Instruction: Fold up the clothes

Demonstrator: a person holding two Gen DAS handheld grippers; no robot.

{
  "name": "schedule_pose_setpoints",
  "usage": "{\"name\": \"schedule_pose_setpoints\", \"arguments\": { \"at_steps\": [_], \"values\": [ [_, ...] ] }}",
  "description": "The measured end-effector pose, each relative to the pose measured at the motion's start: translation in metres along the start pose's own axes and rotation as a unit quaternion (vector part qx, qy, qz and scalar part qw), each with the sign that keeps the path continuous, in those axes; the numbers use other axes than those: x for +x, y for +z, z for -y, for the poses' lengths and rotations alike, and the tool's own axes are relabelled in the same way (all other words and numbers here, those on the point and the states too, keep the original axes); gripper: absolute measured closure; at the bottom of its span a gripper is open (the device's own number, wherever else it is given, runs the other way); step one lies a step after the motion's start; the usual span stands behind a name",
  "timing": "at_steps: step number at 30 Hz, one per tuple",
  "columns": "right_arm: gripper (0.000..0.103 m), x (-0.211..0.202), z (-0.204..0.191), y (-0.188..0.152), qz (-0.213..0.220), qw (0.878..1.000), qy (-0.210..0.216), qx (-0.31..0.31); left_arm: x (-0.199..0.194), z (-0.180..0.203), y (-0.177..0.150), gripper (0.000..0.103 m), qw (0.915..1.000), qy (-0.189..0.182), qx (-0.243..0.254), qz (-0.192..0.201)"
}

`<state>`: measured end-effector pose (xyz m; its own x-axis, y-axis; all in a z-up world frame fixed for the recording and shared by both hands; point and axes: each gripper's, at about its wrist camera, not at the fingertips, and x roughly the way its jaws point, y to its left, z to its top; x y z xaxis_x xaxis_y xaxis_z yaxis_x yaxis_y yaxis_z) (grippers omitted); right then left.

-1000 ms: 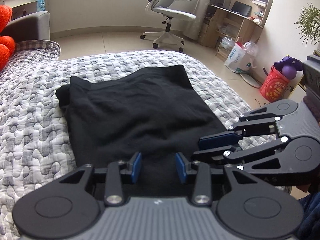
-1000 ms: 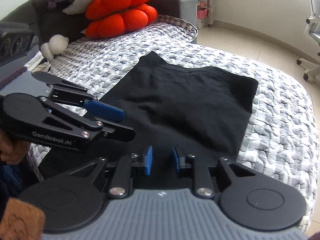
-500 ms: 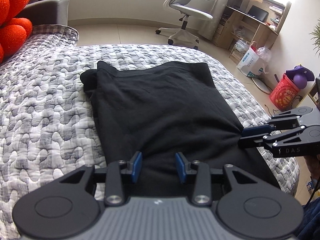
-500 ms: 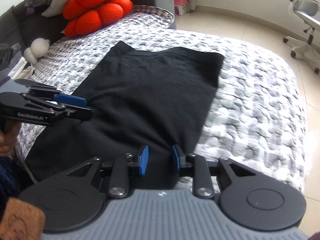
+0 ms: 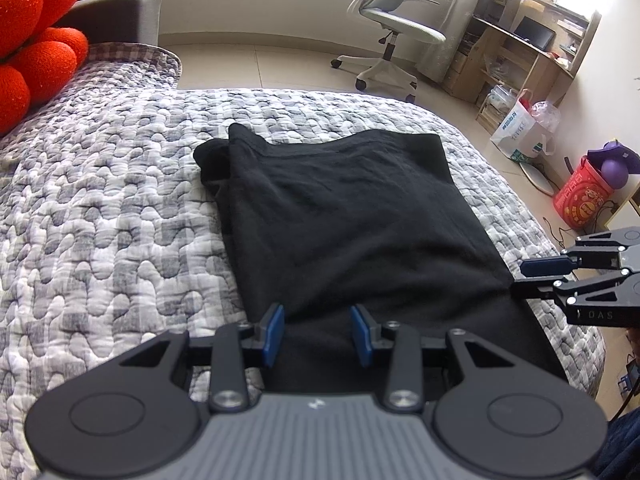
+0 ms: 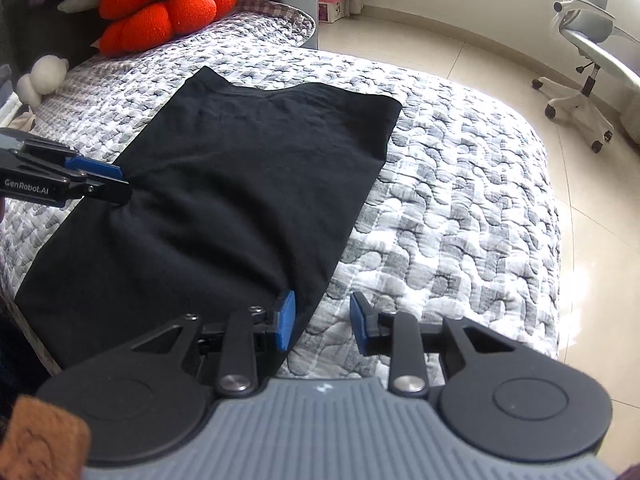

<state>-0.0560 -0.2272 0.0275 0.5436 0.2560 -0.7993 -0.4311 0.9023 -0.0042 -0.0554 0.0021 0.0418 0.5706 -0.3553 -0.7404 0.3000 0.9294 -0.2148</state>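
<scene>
One bucket point(image 5: 582, 200) (purple ball point(image 5: 615, 173) inside)

The black garment's point(image 5: 352, 220) near hem is hidden behind the left hand-held gripper point(image 5: 318, 334) — the red cushion point(image 5: 28, 52) is cut off at the picture's edge.

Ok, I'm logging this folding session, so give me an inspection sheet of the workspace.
Surface: grey quilted bed.
Job's things: black garment lying flat, far end doubled over.
Clutter: orange flower cushion, white plush toy.
Grippers: left gripper open over garment's near left edge; right gripper opening at its right edge, not pinching.
Cables: cords on floor by red bucket.
Surroundings: office chair, wooden desk.
</scene>
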Motion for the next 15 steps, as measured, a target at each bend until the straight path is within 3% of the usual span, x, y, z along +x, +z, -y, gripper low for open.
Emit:
{"name": "schedule_pose_setpoints", "arguments": {
  "at_steps": [5,9,15],
  "values": [
    [0.07,-0.008,-0.011,0.004,0.033,0.999,0.022,-0.023,-0.017,0.012,0.002,0.063,0.9992,-0.02,0.018,0.03],
    [0.07,-0.008,-0.022,0.002,0.028,0.997,0.048,-0.045,-0.007,0.017,-0.005,0.063,0.9992,-0.037,0.015,0.003],
    [0.071,0.001,-0.028,-0.007,-0.009,0.997,0.044,-0.068,0.005,0.011,-0.01,0.064,0.9989,-0.04,-0.002,-0.026]
  ]
}}
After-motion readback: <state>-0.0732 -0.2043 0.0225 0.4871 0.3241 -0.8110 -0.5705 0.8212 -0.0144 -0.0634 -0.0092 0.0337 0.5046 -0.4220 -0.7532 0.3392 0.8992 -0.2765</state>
